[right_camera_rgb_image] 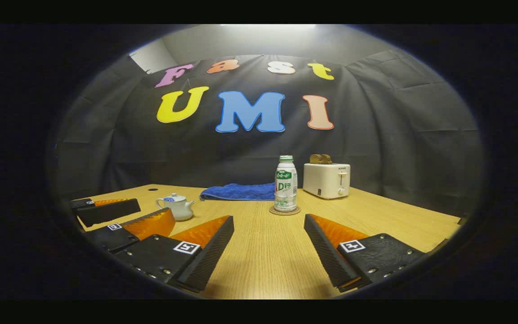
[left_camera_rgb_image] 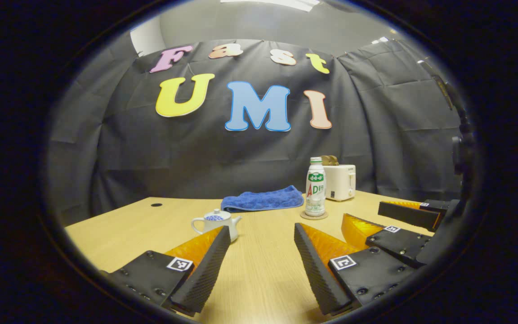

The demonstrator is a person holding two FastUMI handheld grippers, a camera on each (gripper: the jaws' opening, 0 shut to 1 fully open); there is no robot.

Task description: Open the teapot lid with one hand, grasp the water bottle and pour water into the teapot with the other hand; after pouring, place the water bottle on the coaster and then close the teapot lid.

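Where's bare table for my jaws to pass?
Bare wood lies between the teapot and the water bottle, reaching toward both grippers. Behind is crowded: blue towel, toaster, and the bottle on its coaster.

each hand-held gripper (left_camera_rgb_image: 262, 234) has ribbed wedge fingers (left_camera_rgb_image: 205, 270), black screwed plates and square black-and-white markers (right_camera_rgb_image: 186, 247).

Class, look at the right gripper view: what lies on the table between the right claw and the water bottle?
Nothing: in the right gripper view, bare table runs from the open right claw to the water bottle on its coaster.
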